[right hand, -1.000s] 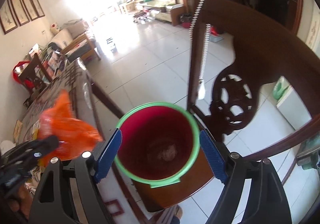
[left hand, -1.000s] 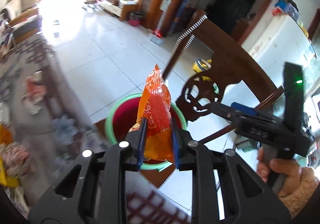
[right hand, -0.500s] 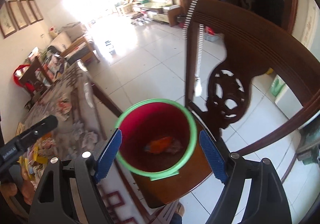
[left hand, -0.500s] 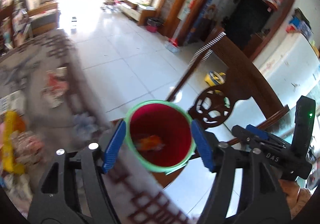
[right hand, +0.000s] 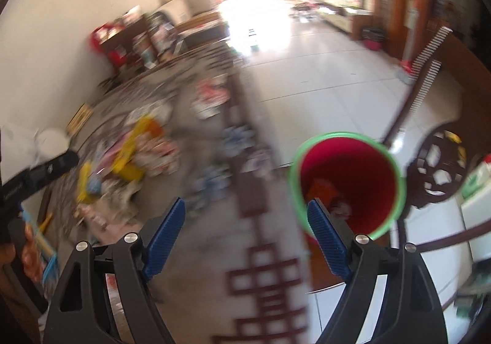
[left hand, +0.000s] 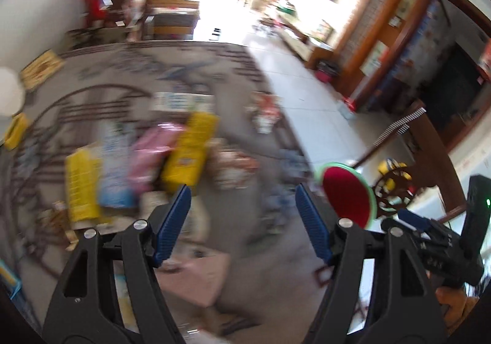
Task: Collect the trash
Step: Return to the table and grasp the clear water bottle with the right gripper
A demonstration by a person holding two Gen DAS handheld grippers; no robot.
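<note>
Both the left claw (left hand: 242,222) and right claw (right hand: 245,236) are spread wide and empty. Wrappers (left hand: 184,153) lie heaped mid-counter; the red bin (right hand: 346,184), beyond the counter's edge, holds an orange packet (right hand: 320,189). Motion blur suggests a mis-aimed grasp could push litter off that edge.

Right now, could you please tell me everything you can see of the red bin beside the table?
The bin is a round bucket, red inside with a bright green rim, plastic by its look. It stands upright and open on a dark wooden seat, just past the table edge, in front of a carved wooden chair back. An orange wrapper and some paler scraps lie at its bottom. Neither gripper touches it.
</note>
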